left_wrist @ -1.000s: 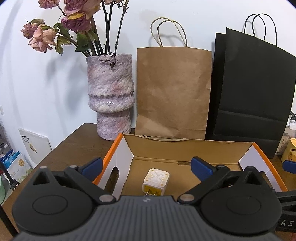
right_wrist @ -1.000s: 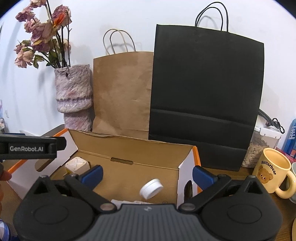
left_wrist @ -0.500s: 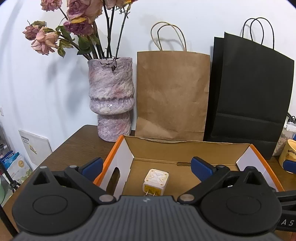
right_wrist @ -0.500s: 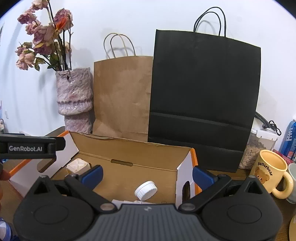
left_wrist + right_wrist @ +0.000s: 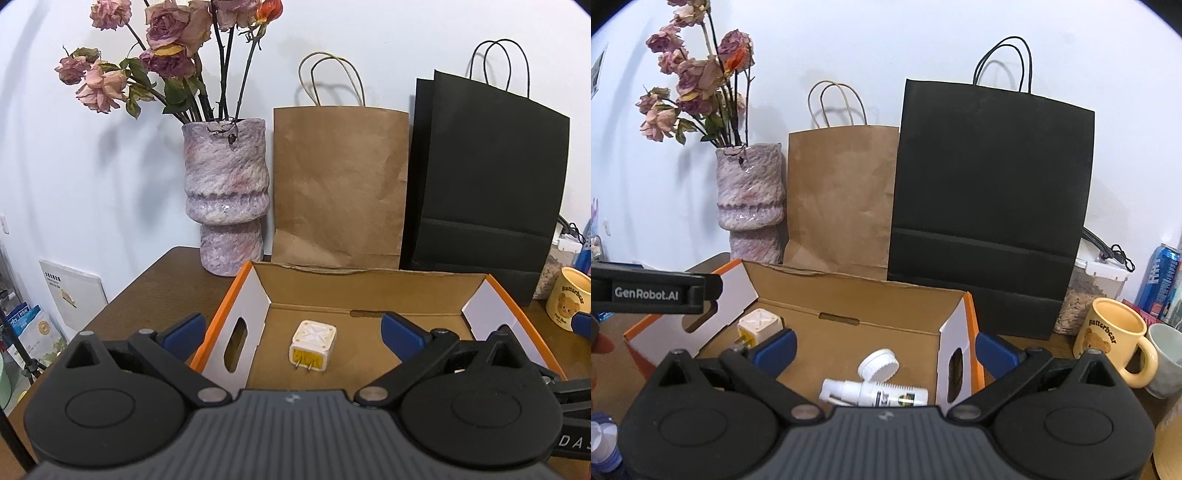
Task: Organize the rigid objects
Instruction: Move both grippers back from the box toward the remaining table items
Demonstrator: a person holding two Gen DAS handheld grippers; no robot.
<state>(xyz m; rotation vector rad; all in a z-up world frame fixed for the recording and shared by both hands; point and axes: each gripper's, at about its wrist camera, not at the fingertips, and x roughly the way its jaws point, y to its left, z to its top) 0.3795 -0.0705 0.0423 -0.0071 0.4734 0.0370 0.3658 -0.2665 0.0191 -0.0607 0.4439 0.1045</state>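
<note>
- The cardboard box (image 5: pixel 373 286) stands open on the brown table (image 5: pixel 155 280), in front of a brown paper bag (image 5: pixel 340 184) and a black paper bag (image 5: pixel 484 184).
- The plug adapter (image 5: pixel 313 345) lies on the box floor near the left wall; its two metal pins point toward the camera.
- In the right wrist view, a white spray bottle (image 5: pixel 873 394) lies on its side at the near edge of the box, long axis left to right, nozzle to the left.
- A white cap (image 5: pixel 878 364) lies tilted just behind the bottle.
- The left gripper (image 5: pixel 291 332) has its fingers open and empty above the near side of the box.
- The right gripper (image 5: pixel 884 349) also has its fingers open, holding nothing.
- A yellow mug (image 5: pixel 1113 341) stands right of the box.
</note>
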